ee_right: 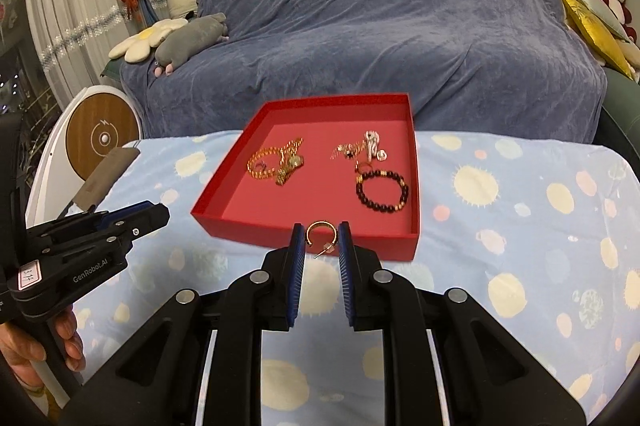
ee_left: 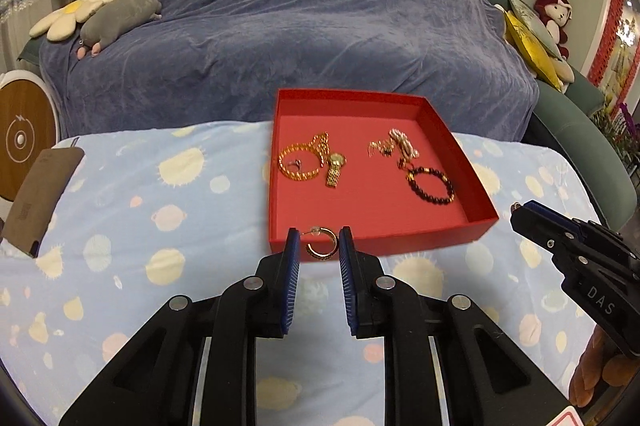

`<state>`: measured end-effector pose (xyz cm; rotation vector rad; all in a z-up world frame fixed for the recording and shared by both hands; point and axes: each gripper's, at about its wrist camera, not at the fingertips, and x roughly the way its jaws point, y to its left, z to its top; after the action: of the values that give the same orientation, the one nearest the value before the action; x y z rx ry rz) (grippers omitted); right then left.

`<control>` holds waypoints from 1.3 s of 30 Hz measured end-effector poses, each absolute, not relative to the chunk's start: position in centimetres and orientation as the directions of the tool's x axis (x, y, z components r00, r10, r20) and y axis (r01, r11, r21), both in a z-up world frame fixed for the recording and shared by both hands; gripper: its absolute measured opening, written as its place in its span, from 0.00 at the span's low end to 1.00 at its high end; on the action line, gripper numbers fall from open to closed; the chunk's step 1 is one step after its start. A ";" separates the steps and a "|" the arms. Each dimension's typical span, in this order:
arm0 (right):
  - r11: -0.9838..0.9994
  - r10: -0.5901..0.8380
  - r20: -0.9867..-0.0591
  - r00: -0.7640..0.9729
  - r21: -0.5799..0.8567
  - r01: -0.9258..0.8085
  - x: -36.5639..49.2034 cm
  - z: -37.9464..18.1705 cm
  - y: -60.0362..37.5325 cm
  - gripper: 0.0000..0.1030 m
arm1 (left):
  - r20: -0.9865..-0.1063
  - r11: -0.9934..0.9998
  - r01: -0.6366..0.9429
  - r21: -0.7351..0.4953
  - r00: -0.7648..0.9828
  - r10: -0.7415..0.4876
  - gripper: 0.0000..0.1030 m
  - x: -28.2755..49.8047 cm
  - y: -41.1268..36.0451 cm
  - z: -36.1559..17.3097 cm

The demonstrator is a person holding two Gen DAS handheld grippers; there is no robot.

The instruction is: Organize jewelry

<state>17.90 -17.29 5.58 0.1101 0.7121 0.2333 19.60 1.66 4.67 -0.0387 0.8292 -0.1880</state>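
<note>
A red tray (ee_left: pixel 452 236) (ee_right: pixel 224 224) stands on a table with a blue spotted cloth. It holds a gold chain (ee_left: pixel 298 162) (ee_right: pixel 262 164), a gold watch (ee_left: pixel 335 168), a pale tangled necklace (ee_left: pixel 396 144) (ee_right: pixel 366 146) and a dark bead bracelet (ee_left: pixel 432 184) (ee_right: pixel 382 192). My left gripper (ee_left: pixel 320 242) is shut on a gold hoop earring (ee_left: pixel 323 251) held in front of the tray's near wall. My right gripper (ee_right: pixel 321 238) is shut on a second gold hoop earring (ee_right: pixel 320 228) at the tray's near edge. Each gripper shows at the side of the other's view.
A sofa under a blue blanket (ee_left: pixel 304 26) stands behind the table, with plush toys (ee_left: pixel 120 18) and cushions (ee_left: pixel 532 46). A brown pouch (ee_left: pixel 40 198) lies at the table's left edge. A round white and wood device (ee_left: pixel 24 138) stands to the left.
</note>
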 end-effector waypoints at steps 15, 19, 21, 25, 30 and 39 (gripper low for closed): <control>0.963 0.262 -0.666 0.699 0.224 -0.147 27.3 3.3 -16.0 0.16 | -0.755 0.989 0.093 -0.116 0.639 -0.149 0.17 28.9 0.7 2.4; 0.964 0.261 -0.676 0.689 0.222 -0.147 28.3 2.6 -15.6 0.16 | -0.763 0.991 0.093 -0.099 0.632 -0.136 0.17 29.7 0.5 1.6; 0.966 0.256 -0.681 0.686 0.214 -0.148 28.5 2.4 -15.4 0.16 | -0.765 0.991 0.084 -0.101 0.630 -0.132 0.17 30.1 0.5 1.4; 0.968 0.249 -0.679 0.691 0.206 -0.147 28.4 2.5 -15.2 0.18 | -0.767 0.992 0.063 -0.113 0.629 -0.128 0.28 30.3 0.8 1.3; 0.968 0.247 -0.665 0.704 0.208 -0.143 27.9 3.1 -15.4 0.26 | -0.754 0.993 0.058 -0.099 0.647 -0.113 0.41 29.7 0.9 1.9; 0.970 0.241 -0.646 0.725 0.195 -0.149 25.8 5.0 -15.7 0.32 | -0.742 0.995 0.073 -0.073 0.663 -0.103 0.42 27.9 0.7 3.3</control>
<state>25.79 -15.70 5.00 0.1325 0.7295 0.2156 27.88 0.73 3.34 -0.0381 0.8408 -0.0993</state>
